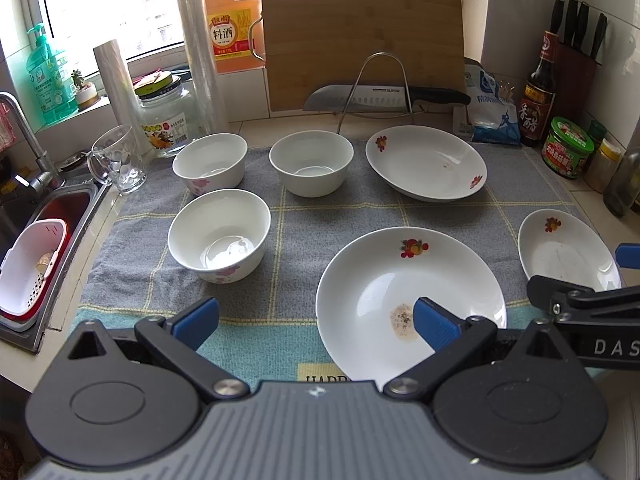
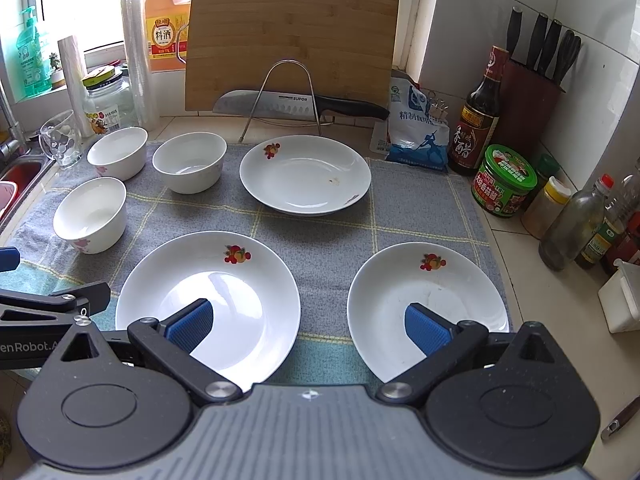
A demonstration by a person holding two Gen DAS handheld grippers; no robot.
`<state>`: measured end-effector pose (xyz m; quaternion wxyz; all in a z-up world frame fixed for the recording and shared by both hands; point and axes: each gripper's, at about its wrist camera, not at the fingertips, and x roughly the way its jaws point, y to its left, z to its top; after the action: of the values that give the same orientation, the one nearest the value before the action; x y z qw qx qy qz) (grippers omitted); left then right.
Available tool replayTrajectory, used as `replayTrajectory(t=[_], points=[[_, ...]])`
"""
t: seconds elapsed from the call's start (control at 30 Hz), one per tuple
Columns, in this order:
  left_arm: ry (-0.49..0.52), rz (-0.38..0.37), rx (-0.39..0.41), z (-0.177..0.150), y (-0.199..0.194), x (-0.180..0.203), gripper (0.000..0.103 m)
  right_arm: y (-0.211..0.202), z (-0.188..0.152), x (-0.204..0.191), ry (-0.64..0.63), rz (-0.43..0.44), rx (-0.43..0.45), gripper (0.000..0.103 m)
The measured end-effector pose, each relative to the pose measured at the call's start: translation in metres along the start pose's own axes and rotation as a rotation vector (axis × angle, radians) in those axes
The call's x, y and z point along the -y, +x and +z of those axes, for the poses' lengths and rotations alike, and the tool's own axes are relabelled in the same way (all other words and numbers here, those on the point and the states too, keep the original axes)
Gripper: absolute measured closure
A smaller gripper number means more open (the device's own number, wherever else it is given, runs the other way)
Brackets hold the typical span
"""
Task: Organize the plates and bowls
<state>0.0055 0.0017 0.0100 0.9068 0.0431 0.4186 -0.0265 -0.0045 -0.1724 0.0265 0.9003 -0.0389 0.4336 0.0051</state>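
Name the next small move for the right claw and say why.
Probably lower the right claw onto the near rim of the right plate: it hangs open and empty, and three plates lie apart on the towel, so stacking likely starts with the nearest one.

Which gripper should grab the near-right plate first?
Right, probably. The right gripper is open, one finger over the near-right plate. The left gripper sits over the near-left plate.
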Motion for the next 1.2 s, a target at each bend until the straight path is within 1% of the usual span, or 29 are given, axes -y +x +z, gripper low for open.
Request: replayTrajectory(t=[0.93,1.1,1.2], points=[[0.005,-0.003,0.015,-0.001,-0.006,0.004,0.001,-0.008,-0.001,0.003,-0.015,0.023,0.023,0.000],[0.026,-0.013,0.029,0.003,-0.006,0.008,0.001,-0.010,-0.002,0.006,-0.026,0.037,0.039,0.000],[0.035,-0.028,0.046,0.006,-0.005,0.012,0.001,-0.012,-0.002,0.010,-0.036,0.049,0.063,0.000]])
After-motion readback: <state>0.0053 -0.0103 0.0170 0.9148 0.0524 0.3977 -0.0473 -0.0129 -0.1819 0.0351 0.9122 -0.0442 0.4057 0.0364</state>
